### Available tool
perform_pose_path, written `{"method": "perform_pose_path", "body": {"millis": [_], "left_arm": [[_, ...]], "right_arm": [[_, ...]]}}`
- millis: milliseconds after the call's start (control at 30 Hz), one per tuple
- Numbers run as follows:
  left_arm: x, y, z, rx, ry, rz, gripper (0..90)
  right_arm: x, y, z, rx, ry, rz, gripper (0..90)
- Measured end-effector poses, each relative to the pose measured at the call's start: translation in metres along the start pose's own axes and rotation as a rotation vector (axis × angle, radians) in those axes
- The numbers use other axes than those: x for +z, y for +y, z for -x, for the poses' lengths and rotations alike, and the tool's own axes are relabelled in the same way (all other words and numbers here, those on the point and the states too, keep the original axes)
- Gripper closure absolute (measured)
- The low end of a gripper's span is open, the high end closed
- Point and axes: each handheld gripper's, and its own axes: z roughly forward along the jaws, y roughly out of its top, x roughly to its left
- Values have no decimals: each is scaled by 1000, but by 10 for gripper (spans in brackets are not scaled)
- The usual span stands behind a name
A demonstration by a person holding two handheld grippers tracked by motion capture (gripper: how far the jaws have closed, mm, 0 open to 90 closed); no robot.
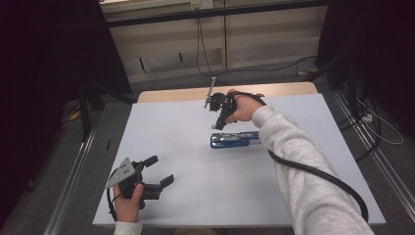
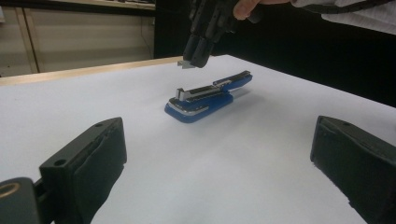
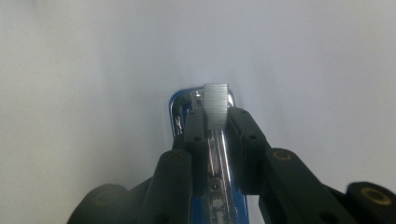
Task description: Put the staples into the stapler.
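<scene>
A blue stapler [image 1: 234, 139] lies opened flat in the middle of the white table [image 1: 195, 196], its metal staple channel facing up [image 2: 205, 98]. My right gripper [image 1: 219, 125] hangs just above the stapler's front end, shut on a short silver strip of staples [image 3: 216, 102]. In the left gripper view the strip [image 2: 187, 65] pokes out below the right gripper [image 2: 196, 58], a little above the stapler's chrome nose [image 3: 180, 107]. My left gripper [image 1: 160, 170] rests near the table's front left, open with nothing between its jaws [image 2: 219, 158].
A wooden table edge [image 1: 195, 93] shows beyond the white sheet at the far side. The right gripper's black cable [image 1: 318, 171] trails over the table's right half. Dark curtains stand at both sides, and cables lie on the floor [image 1: 372, 122] to the right.
</scene>
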Motion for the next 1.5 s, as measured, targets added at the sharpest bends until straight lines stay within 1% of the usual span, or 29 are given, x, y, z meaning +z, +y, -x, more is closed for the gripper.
{"method": "perform_pose_path", "body": {"millis": [67,200,233,300,333,367,400,433,467,567,600,633,667,767,800,900,933,967,1033,1067,1100,1133,1200,1233,1267,1333,1400,1500], "left_arm": [[0,0,0,-3,4,7,36],[-1,0,-1,-4,9,7,36],[-1,0,-1,1,7,4,36],[0,0,0,3,5,-1,37],[0,0,0,3,3,-3,36],[1,0,0,2,4,-4,37],[1,0,0,2,3,-3,37],[1,0,0,2,3,-3,36],[1,0,0,3,2,-4,37],[0,0,-1,8,2,-7,36],[0,0,-1,7,2,-6,36],[0,0,-1,7,2,-6,37],[0,0,-1,7,3,-5,37],[0,0,-1,2,5,1,37],[0,0,-1,3,2,-2,36],[0,0,0,2,4,-2,36],[0,0,0,2,4,-3,36],[0,0,-1,3,4,-3,36],[0,0,0,3,6,0,36],[0,0,0,3,5,-1,37],[0,0,0,6,5,-2,36],[0,0,0,6,6,-1,36],[0,0,0,5,5,0,37],[0,0,0,5,5,1,36],[0,0,0,5,4,0,36],[1,0,0,6,4,-1,37],[1,0,-1,10,4,-8,37],[1,0,-1,11,4,-8,36]], "right_arm": [[0,-1,1,-3,6,2,786],[1,-2,0,8,8,6,786],[1,-3,1,-7,11,4,786],[2,-3,0,1,10,8,786],[3,-3,1,-11,17,4,785],[4,-3,-1,10,19,1,786],[5,-3,-1,1,21,1,786],[6,-3,-2,12,20,2,785],[8,-4,-1,-6,27,0,785],[10,-3,-2,-6,27,-1,786],[13,-3,-3,-11,36,-2,786],[14,-3,-3,-5,36,-7,786],[15,-3,-2,-24,36,-14,785],[17,-3,-3,-17,40,-12,785],[17,-3,-2,-29,35,-12,786],[19,-4,-3,-16,36,-7,785],[19,-4,-3,-22,41,-12,786],[20,-5,-4,-17,38,-16,785],[21,-5,-2,-40,37,-7,786],[23,-6,-2,-41,40,-5,786],[23,-6,-3,-28,41,-7,785],[24,-6,-3,-33,47,-9,786],[27,-6,-4,-27,47,-12,786],[29,-7,-4,-36,49,-11,786],[29,-7,-3,-38,49,-16,786],[31,-8,-3,-35,51,-8,786],[31,-7,-3,-46,46,-4,785],[32,-6,-3,-44,41,-4,786]]}}
